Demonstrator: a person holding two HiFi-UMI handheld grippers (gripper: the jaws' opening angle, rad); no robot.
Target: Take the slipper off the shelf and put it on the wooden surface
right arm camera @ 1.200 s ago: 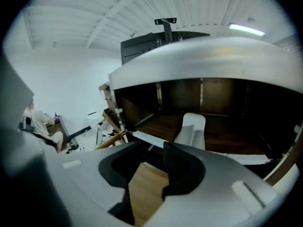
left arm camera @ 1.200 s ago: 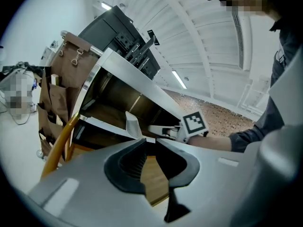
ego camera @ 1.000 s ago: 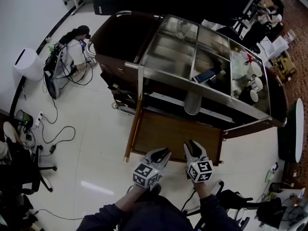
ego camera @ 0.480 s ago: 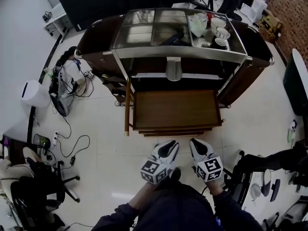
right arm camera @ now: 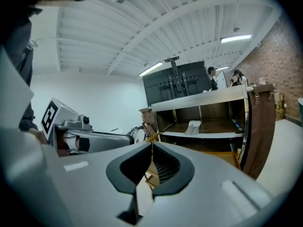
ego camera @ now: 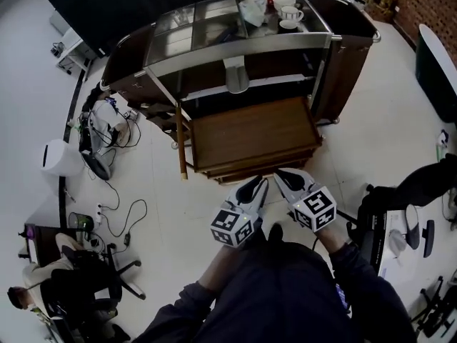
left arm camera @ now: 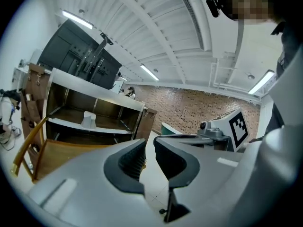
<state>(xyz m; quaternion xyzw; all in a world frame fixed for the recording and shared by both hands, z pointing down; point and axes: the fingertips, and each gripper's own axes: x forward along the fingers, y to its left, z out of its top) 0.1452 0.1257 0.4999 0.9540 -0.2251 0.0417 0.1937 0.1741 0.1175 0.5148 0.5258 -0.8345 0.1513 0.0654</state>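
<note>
A pale slipper stands on the cart's middle shelf, under the steel top. It also shows in the left gripper view and the right gripper view. Below it a wooden surface juts out toward me, bare. Both grippers hang close to my body, well short of the cart. My left gripper holds nothing, its jaws a narrow gap apart. My right gripper is shut with its tips touching, empty.
White cups and bowls sit on the cart's steel top. Cables and bags lie on the floor at the left, near a white bin. Office chairs stand at the lower left and the right.
The view has swung round to face the cart's front, and the cart has shifted up and left in view. Both grippers stay low near my body.
</note>
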